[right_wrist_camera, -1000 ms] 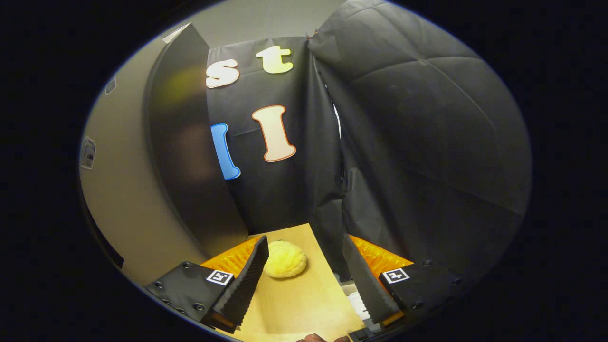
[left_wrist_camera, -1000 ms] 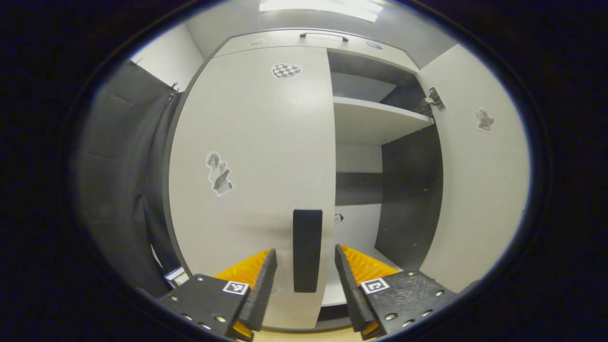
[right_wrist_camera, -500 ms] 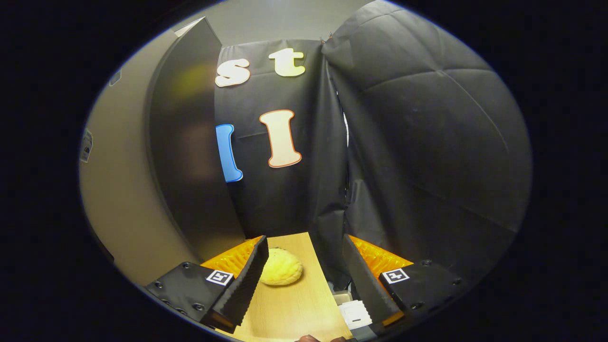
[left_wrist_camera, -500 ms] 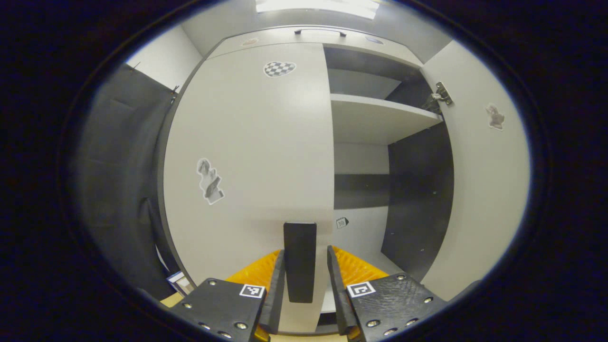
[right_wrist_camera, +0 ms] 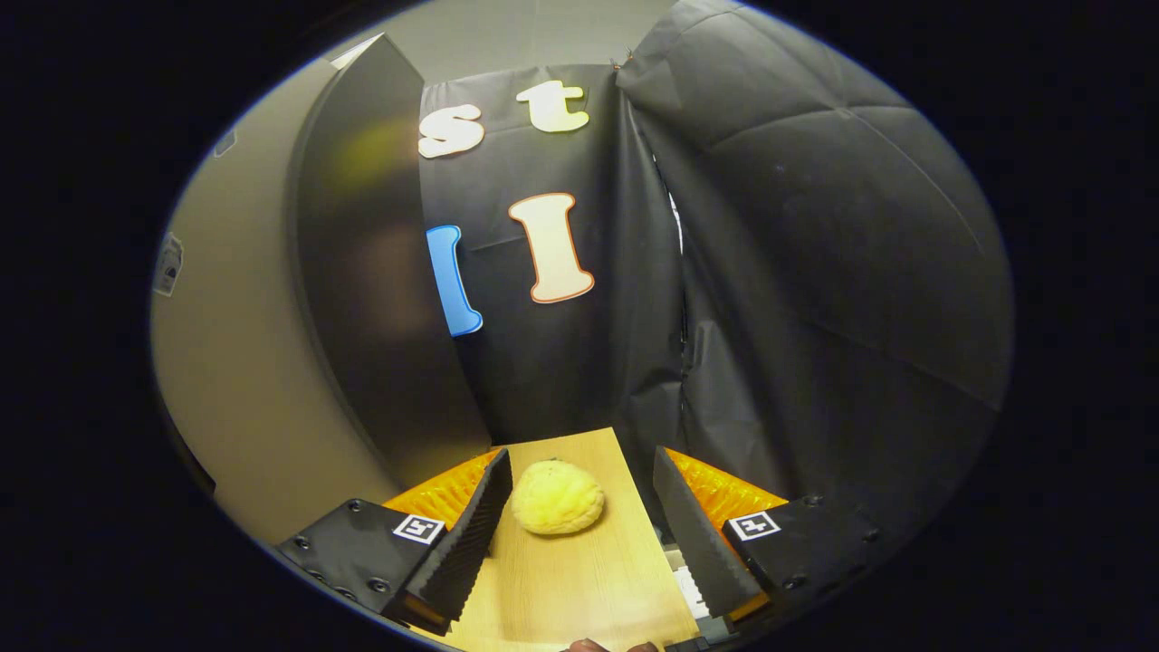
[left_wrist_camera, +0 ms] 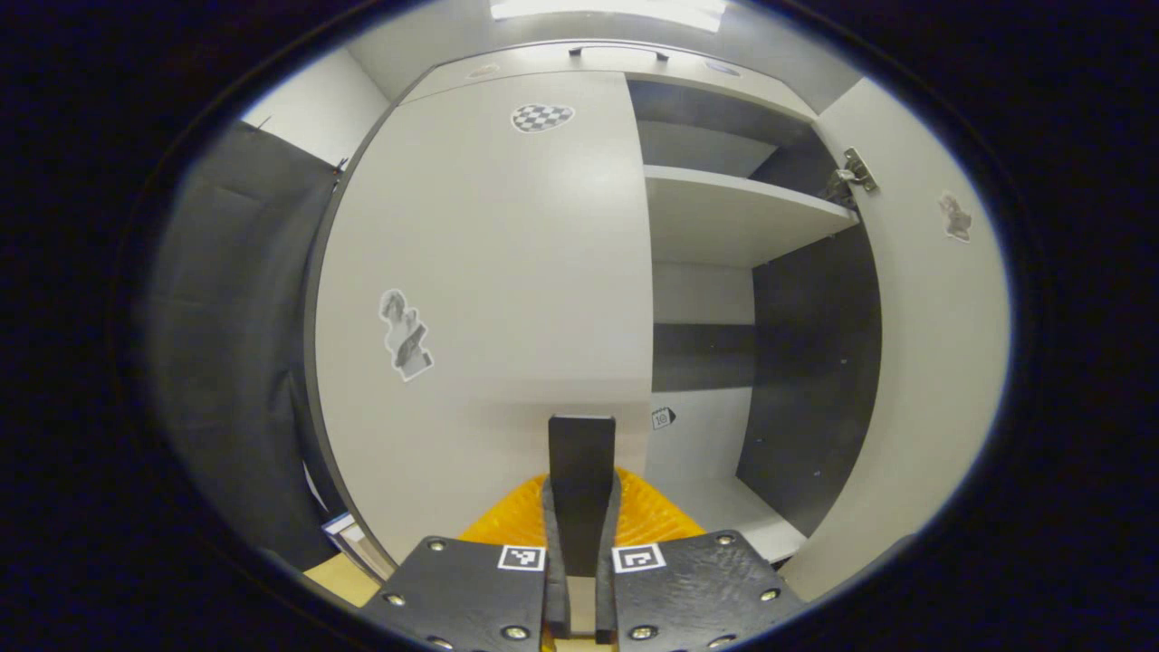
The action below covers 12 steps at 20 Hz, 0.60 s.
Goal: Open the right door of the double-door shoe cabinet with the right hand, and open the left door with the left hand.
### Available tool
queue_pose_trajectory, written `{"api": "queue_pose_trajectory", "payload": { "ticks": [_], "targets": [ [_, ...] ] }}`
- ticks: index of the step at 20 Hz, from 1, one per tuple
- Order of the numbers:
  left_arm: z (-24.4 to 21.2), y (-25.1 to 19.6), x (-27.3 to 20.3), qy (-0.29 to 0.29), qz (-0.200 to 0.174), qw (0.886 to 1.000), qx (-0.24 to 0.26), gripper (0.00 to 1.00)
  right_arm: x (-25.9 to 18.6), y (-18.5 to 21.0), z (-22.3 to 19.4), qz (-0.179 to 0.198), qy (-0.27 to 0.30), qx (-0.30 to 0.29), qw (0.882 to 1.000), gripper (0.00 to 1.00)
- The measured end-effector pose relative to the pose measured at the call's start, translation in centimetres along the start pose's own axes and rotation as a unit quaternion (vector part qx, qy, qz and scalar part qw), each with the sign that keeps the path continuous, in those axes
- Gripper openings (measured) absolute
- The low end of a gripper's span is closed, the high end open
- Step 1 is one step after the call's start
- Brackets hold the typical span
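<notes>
Both fingers of the left tool (left_wrist_camera: 580, 580) pressed on the dark upright handle (left_wrist_camera: 580, 480) at the closed left door's (left_wrist_camera: 489, 272) inner edge; beyond it the right door (left_wrist_camera: 924, 344) stood swung wide, baring the cabinet shelf (left_wrist_camera: 733, 213). The right tool (right_wrist_camera: 579, 534) hung wide apart and empty above a wooden counter (right_wrist_camera: 579, 589), a yellow round lump (right_wrist_camera: 557, 508) lying between its fingers near the counter's far edge.

Cabinet and tabletop colours

Left door (left_wrist_camera: 489, 272): pale grey, black handle (left_wrist_camera: 580, 480), checkered sticker (left_wrist_camera: 542, 117). Interior side panel (left_wrist_camera: 810, 362): dark. Tabletop (right_wrist_camera: 579, 580): light wood; bun (right_wrist_camera: 557, 496): yellow.
</notes>
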<state>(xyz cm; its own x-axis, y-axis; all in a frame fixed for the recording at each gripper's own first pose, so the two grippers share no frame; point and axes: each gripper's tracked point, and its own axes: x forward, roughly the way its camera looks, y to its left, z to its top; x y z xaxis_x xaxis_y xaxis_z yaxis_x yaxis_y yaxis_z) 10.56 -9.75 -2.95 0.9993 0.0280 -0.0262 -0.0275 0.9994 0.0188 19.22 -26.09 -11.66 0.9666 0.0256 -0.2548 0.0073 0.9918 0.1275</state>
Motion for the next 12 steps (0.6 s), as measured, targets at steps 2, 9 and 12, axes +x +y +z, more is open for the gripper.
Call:
{"api": "queue_pose_trajectory", "payload": {
  "ticks": [2, 9, 12],
  "targets": [
    [-0.1, -0.2, -0.3, -0.004, 0.000, 1.000, -0.007, 0.06, -0.4, 0.4, -0.2, 0.006, 0.001, -0.006, 1.000, 0.92],
    [-0.1, -0.4, -0.9, -0.007, -0.010, 1.000, -0.018, 0.06, -2.3, 0.5, -0.3, -0.002, 0.006, -0.003, 1.000, 0.98],
    [-0.1, -0.5, -1.8, -0.005, -0.026, 0.999, -0.024, 0.06, -3.8, 1.2, 0.6, -0.012, -0.007, -0.002, 1.000, 0.98]
  ]
}}
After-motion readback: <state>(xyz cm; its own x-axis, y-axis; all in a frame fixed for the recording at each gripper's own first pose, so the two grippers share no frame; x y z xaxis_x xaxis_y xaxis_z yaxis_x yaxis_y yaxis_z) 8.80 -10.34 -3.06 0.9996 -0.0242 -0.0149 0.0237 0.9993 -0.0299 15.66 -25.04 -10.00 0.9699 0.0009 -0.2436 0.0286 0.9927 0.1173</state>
